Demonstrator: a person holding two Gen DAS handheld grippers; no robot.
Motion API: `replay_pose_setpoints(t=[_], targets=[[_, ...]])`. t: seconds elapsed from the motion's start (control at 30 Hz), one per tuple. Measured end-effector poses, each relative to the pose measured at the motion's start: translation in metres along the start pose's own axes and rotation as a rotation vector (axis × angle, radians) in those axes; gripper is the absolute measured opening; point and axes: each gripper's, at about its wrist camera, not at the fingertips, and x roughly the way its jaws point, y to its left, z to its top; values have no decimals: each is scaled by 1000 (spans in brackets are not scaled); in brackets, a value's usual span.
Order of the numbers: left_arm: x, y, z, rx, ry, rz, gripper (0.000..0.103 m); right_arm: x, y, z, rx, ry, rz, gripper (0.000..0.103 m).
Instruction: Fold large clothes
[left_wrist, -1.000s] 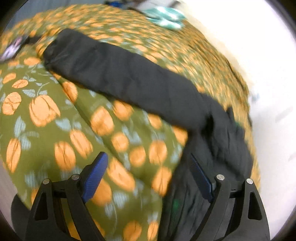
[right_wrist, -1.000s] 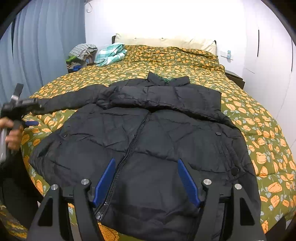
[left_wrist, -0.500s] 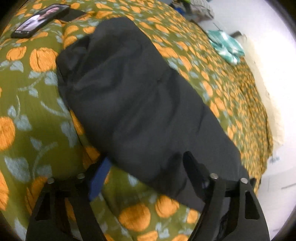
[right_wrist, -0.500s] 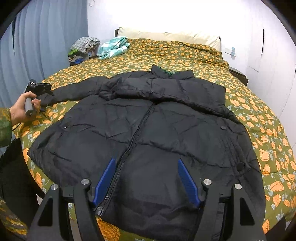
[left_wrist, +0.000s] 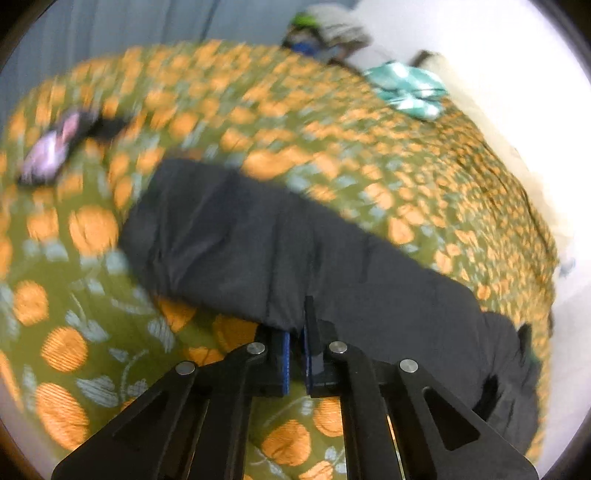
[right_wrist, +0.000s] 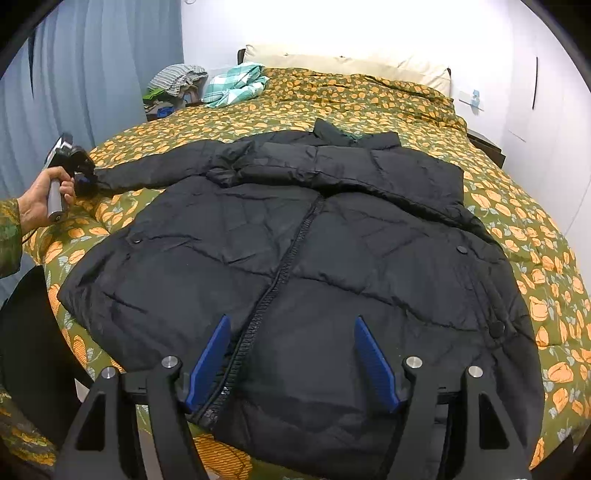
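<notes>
A black puffer jacket lies front up and zipped on the bed, its collar toward the pillows. Its left sleeve stretches out sideways over the bedspread. My left gripper is shut on the near edge of that sleeve, close to the cuff. It also shows in the right wrist view, held in a hand at the sleeve end. My right gripper is open and empty, hovering over the jacket's hem beside the zip.
The bed has a green bedspread with orange pumpkins. A teal checked cloth and a pile of clothes lie at the far left. A phone lies on the bedspread beyond the cuff. Blue curtains hang left.
My left gripper went from open over the bedspread to the sleeve, then closed on the sleeve's edge. My right gripper stayed open, drifting slightly over the hem.
</notes>
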Motion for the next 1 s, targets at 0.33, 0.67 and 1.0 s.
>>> replay_pose_setpoints(t=[0.33, 0.67, 1.0], targets=[[-122, -168, -77, 882, -434, -70, 3, -2, -8, -1, 47, -7, 0, 71], [-125, -235, -316, 1855, -479, -236, 5, -9, -19, -4, 89, -33, -9, 71], [-135, -200, -325, 1762, -374, -249, 89, -5, -58, 10, 201, -20, 23, 72]])
